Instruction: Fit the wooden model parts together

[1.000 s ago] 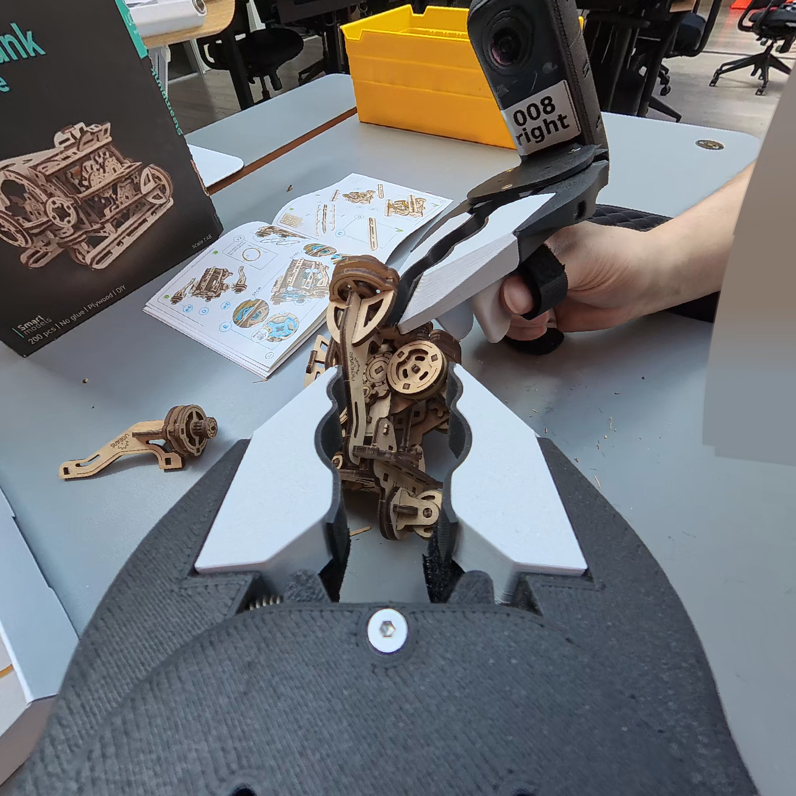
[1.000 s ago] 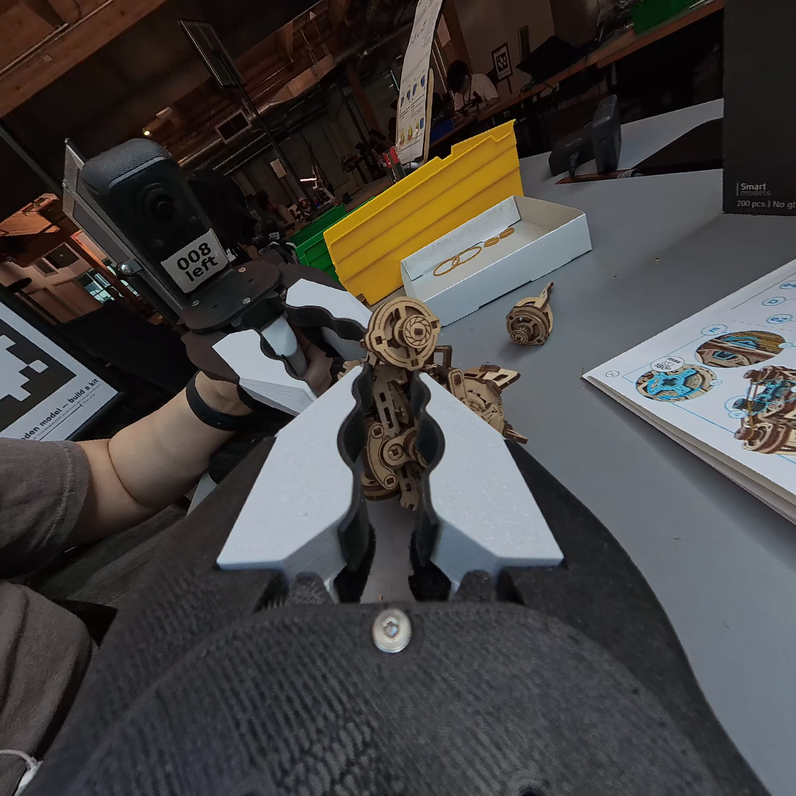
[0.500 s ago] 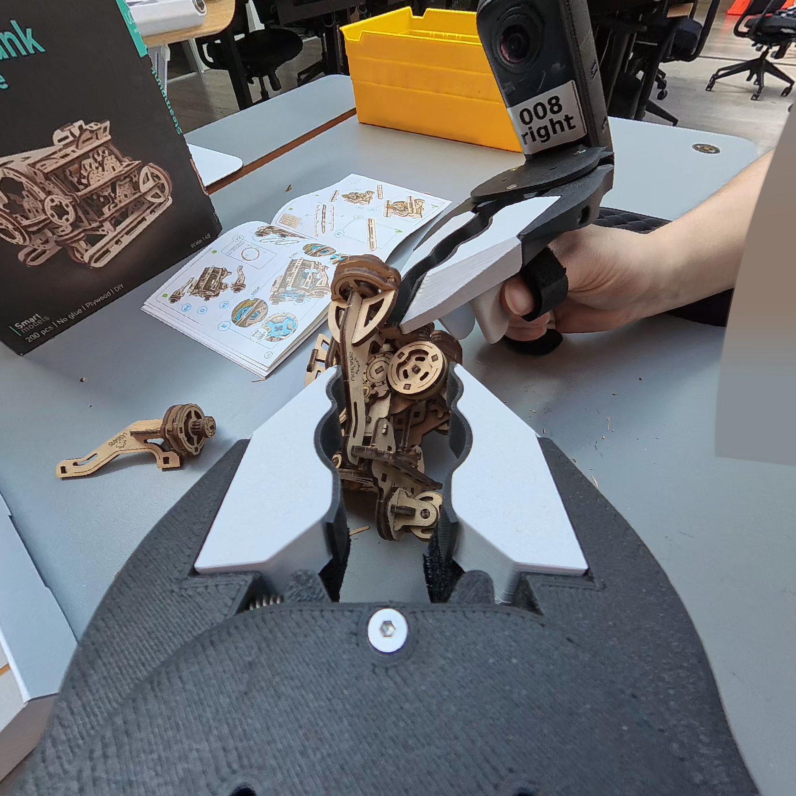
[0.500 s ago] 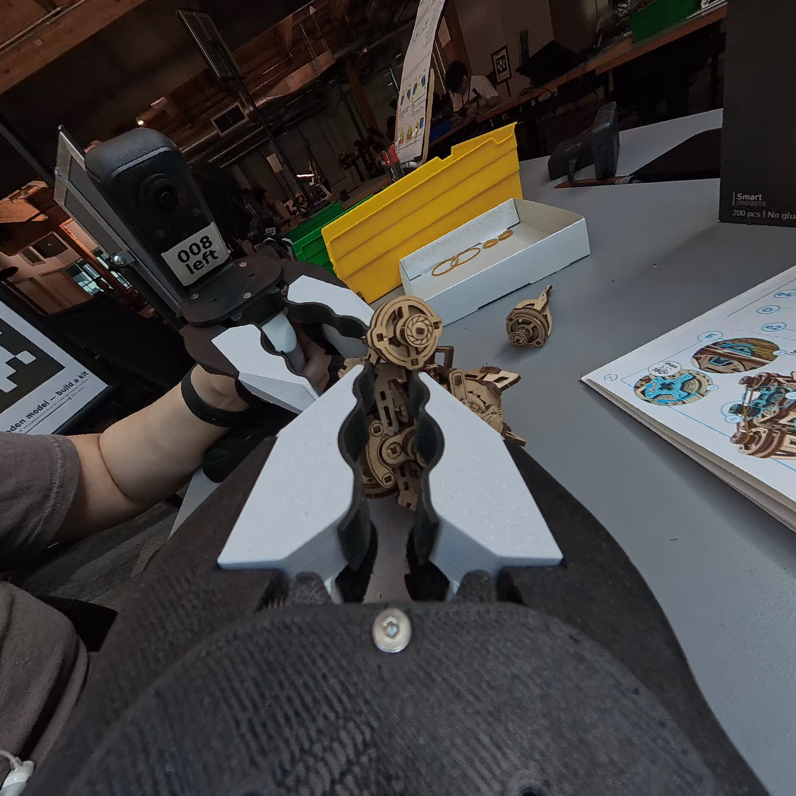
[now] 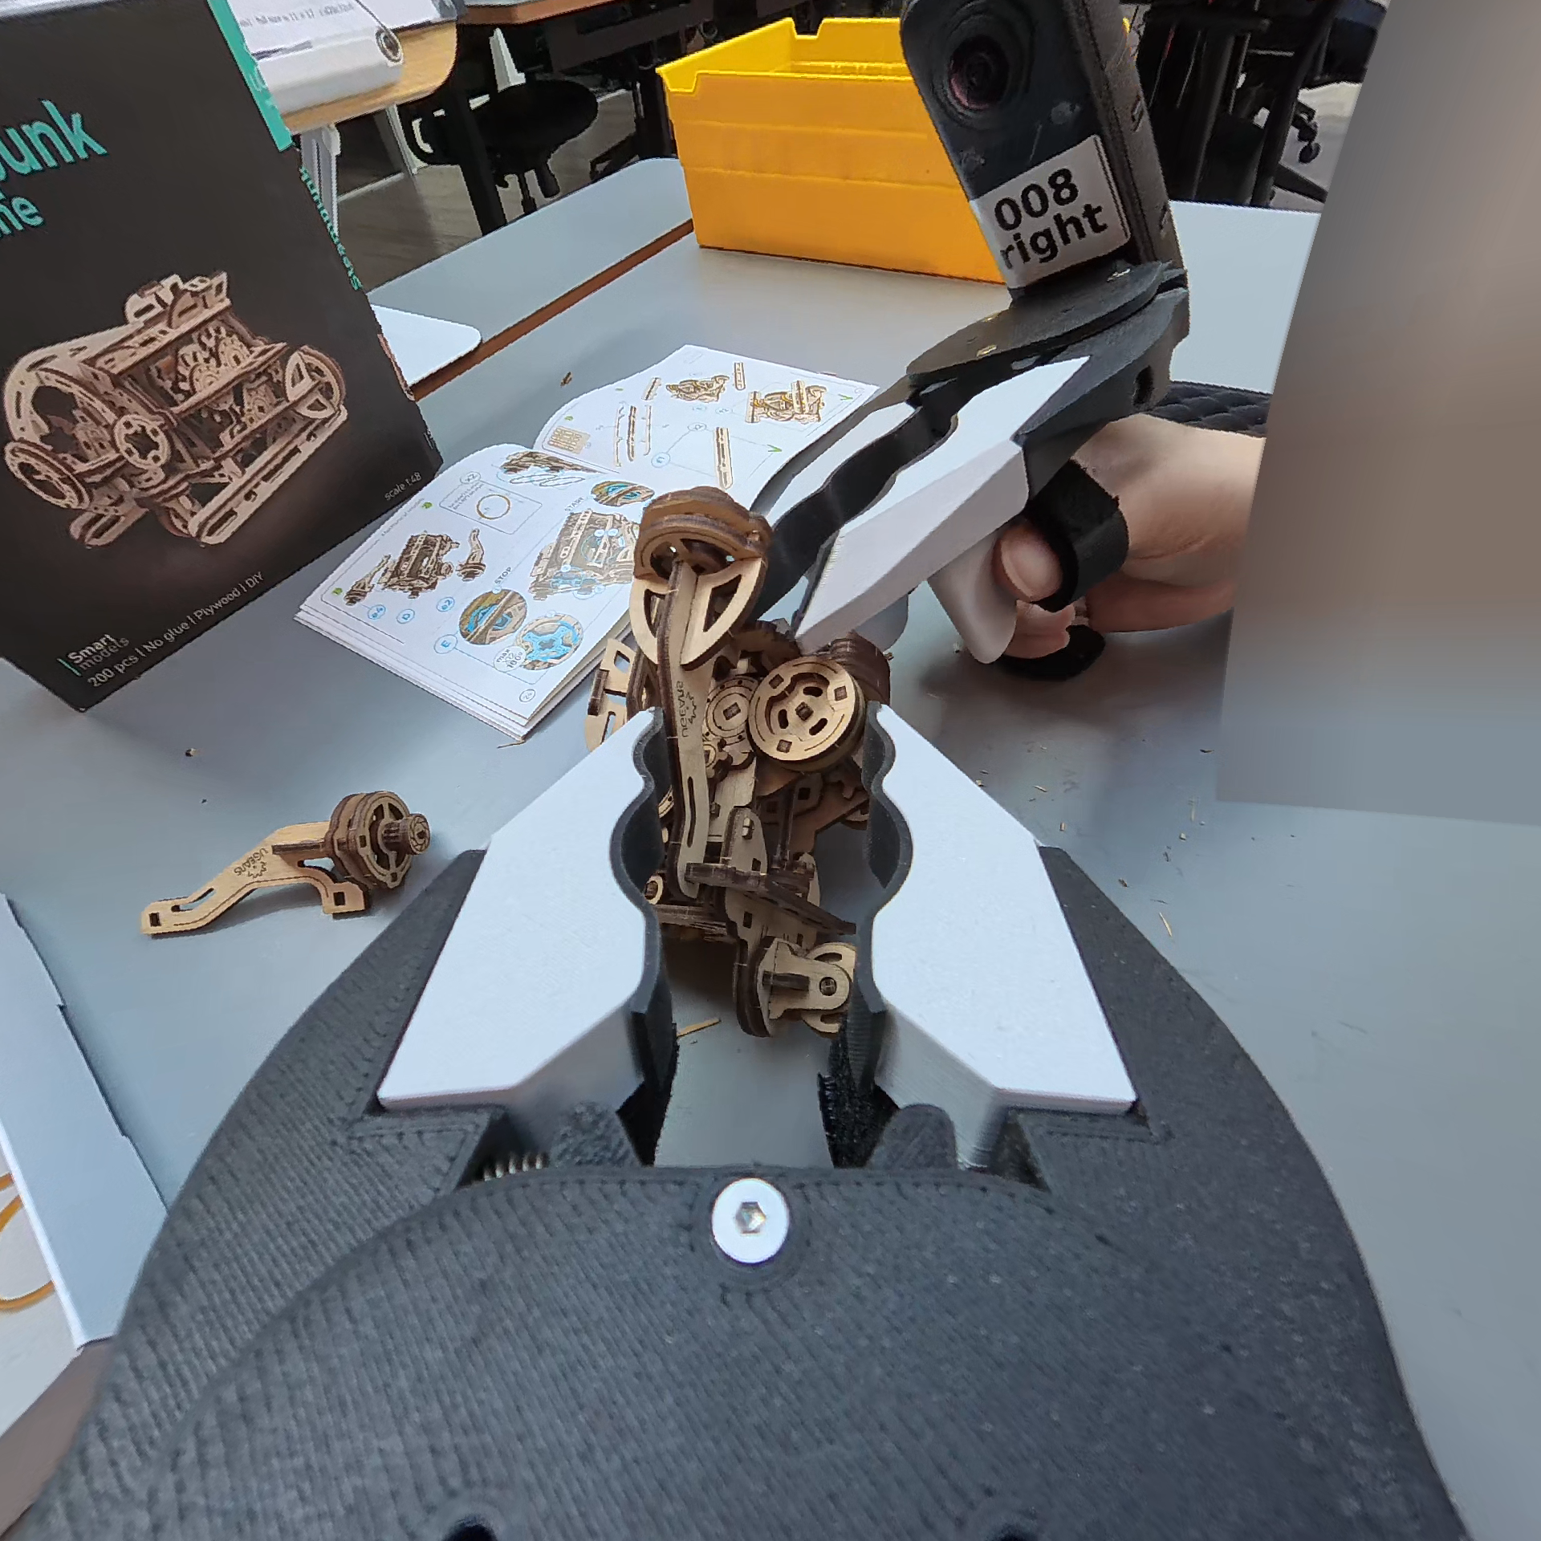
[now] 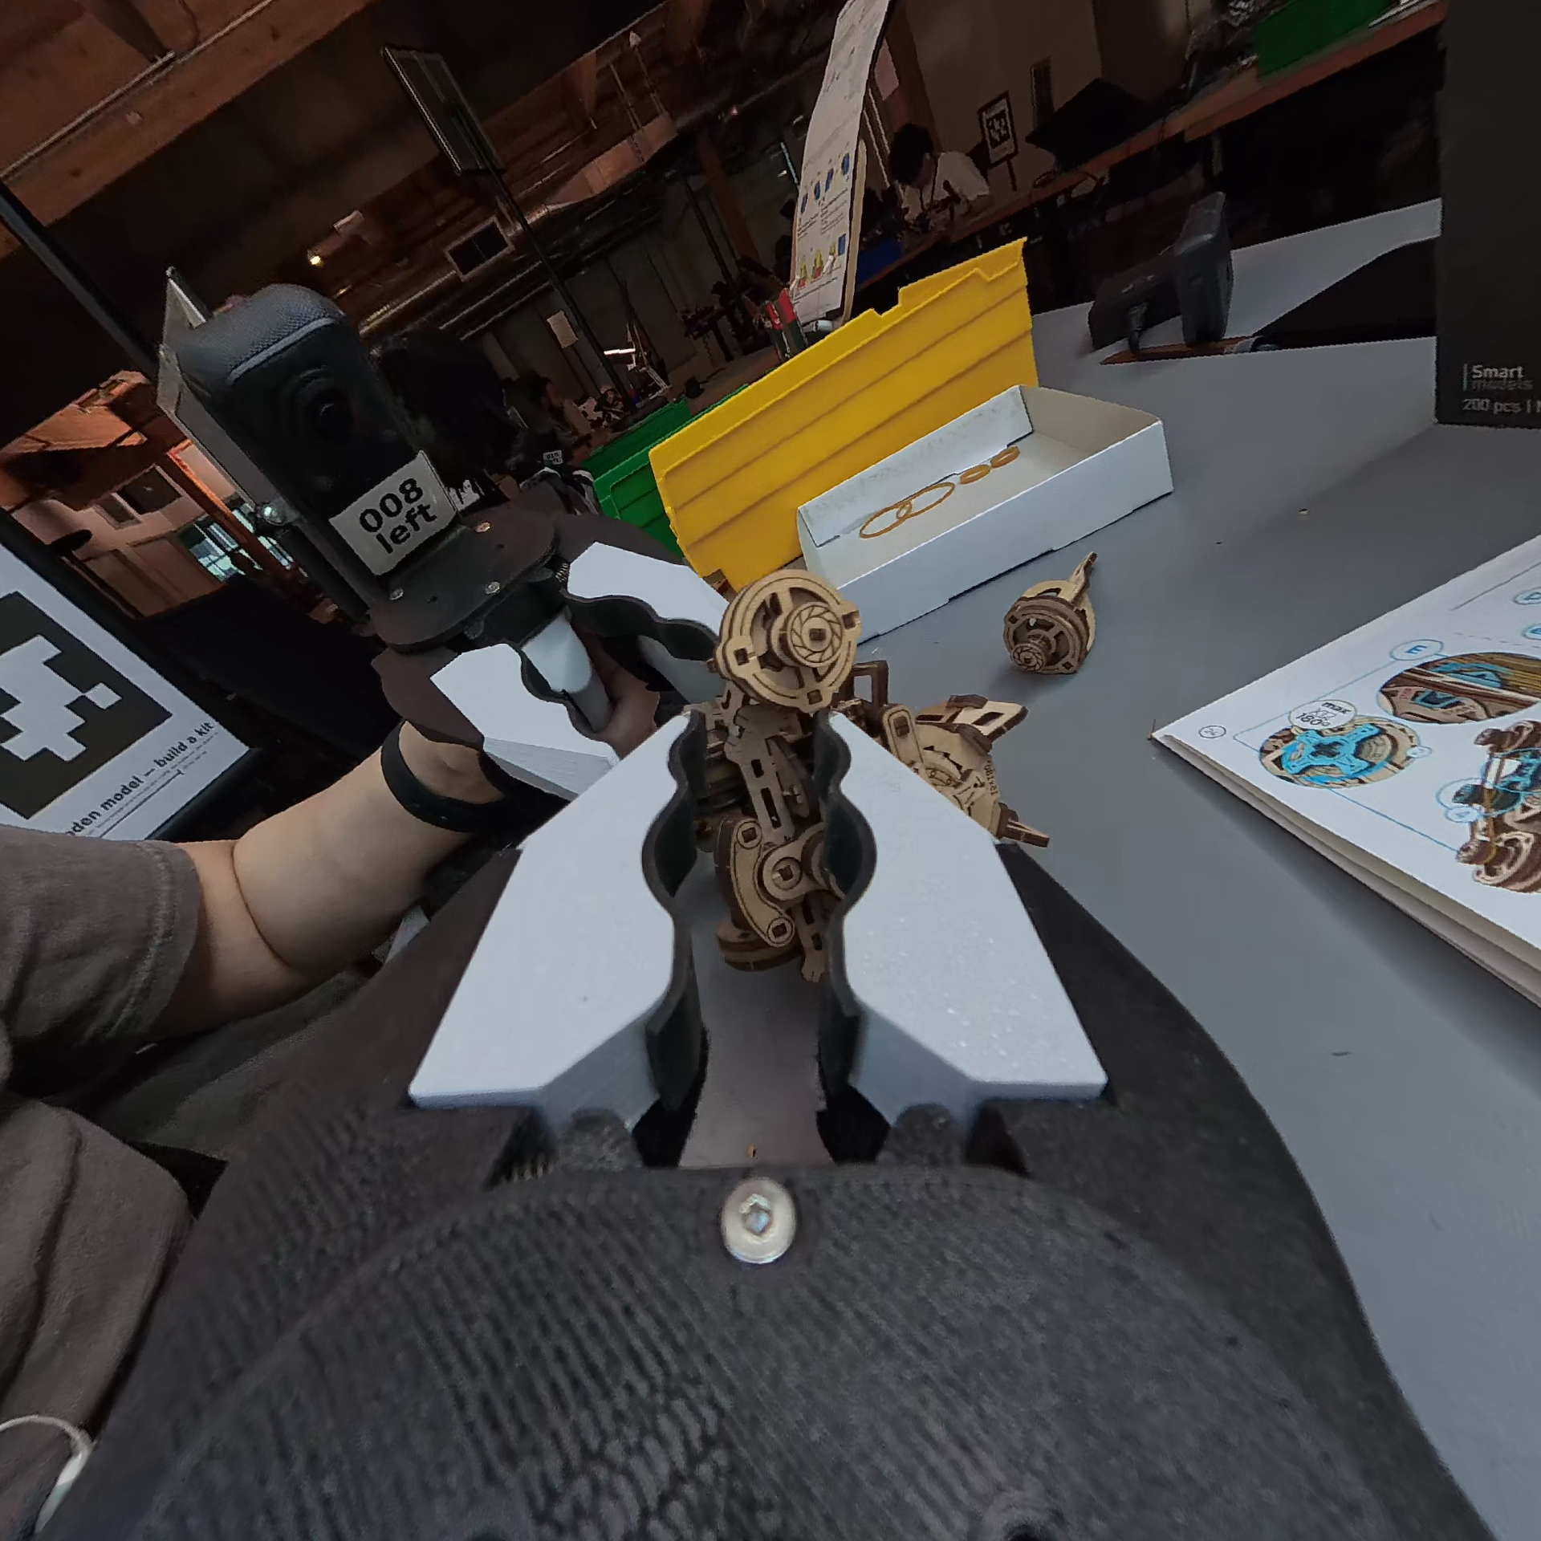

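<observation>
And here we are mid-fit: the left claw (image 5: pixel 759 725) has the wooden model assembly (image 5: pixel 734 800) clamped at a middling spread, one pad against the tall arm piece, the other against a round wheel, holding the whole cluster upright just above the desk (image 5: pixel 1084 834). Over to the right claw (image 6: pixel 759 721): it's narrow, fingers flanking the wheel-topped arm (image 6: pixel 788 642) below its disc, but there's a dark sliver between pad and wood, so I'd call it not pressing, merely framing the piece. To do this well, I'd say the left claw should stay firm and low on the solid parts as an anvil. The right one should bite the arm near its joint rather than on the thin spokes, then push straight along the slot with no twisting, because this plywood looks snappy. The loose wheel-and-lever part (image 5: pixel 283 859) waits on the desk to the left, well apart. The open booklet (image 5: pixel 517 567) lies just behind the assembly for checking, with the black kit box (image 5: pixel 167 375) propped left of it. Now the containers, left to right in the right wrist view. A green bin (image 6: pixel 634 467) sits far back, contents hidden. Next comes the yellow bin (image 6: pixel 834 434), with nothing showing inside from the left wrist view. Then there's the shallow white box (image 6: pixel 1084 467), lid off, holding a few thin tan rings (image 6: pixel 909 509) and little else.
</observation>
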Tool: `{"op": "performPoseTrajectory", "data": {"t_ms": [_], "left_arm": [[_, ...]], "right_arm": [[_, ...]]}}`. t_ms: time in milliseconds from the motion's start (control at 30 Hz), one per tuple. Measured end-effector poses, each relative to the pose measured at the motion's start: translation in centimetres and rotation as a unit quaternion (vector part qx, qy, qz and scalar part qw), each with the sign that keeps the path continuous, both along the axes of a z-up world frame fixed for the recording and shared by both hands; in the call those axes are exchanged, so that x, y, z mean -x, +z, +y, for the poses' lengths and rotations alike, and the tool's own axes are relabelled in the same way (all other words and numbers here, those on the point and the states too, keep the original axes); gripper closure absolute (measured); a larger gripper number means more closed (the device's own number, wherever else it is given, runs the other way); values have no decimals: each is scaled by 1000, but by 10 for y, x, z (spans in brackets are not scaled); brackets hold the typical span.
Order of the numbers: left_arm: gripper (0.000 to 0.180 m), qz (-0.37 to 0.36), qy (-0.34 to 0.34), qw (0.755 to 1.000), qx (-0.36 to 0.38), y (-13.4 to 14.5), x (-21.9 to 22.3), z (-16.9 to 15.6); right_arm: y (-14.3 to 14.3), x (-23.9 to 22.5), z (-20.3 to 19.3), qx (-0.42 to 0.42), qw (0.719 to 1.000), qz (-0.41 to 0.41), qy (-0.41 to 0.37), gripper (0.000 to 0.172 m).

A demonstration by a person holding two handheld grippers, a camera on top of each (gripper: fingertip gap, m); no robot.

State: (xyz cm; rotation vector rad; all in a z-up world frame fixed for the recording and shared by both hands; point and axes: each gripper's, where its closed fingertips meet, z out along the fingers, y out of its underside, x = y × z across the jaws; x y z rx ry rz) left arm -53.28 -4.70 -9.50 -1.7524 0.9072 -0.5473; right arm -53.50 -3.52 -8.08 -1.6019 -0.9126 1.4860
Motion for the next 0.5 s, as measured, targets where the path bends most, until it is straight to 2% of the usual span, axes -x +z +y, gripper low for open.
{"op": "performPoseTrajectory", "data": {"t_ms": [167,500], "left_arm": [[136,-3,-7,1000,-7,1,0,-3],[137,-36,-41,998,-27,14,-2,-14]], "right_arm": [[-2,0,-3,-59,998,-29,-11,152],[11,-2,-14,-126,992,-14,-16,152]]}}
